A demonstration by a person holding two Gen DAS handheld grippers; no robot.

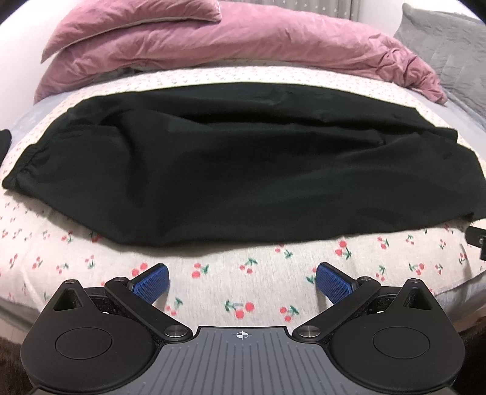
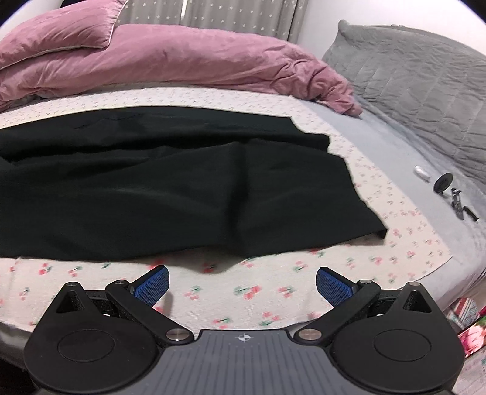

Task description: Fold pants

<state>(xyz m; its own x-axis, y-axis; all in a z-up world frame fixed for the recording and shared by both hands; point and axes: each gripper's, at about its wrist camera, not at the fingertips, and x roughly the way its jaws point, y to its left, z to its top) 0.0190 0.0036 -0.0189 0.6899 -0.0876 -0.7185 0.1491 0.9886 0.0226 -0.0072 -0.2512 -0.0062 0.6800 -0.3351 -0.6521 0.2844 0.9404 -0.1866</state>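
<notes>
Black pants: we see the black pants (image 1: 237, 170) lying sideways across the bed, spread out on the cherry-print sheet (image 1: 243, 273). In the left wrist view the gathered waistband (image 1: 22, 164) is at the left end. In the right wrist view the leg hems (image 2: 364, 194) end at the right side, with one layer lying over the other.

Left gripper: we see the left gripper (image 1: 242, 281) held above the near strip of the sheet, in front of the pants. Its jaws stand wide apart, and the blue pads (image 1: 152, 281) hold nothing and do not touch the cloth.

Right gripper: we see the right gripper (image 2: 242, 284) also in front of the near edge of the pants, more toward the leg end. Its jaws are spread wide too and nothing is between them. The fabric edge near it is lifted a little in a fold.

Bedding behind: a pink duvet (image 2: 182, 57) and a pink pillow (image 2: 57, 27) are piled beyond the pants, and a grey quilted pillow (image 2: 410, 70) lies at the far right.

Small things: on the grey sheet (image 2: 395, 145) at the right, well apart from the pants, lie a small white object (image 2: 421, 172) and some black parts (image 2: 452, 194). We cannot tell what they are.
</notes>
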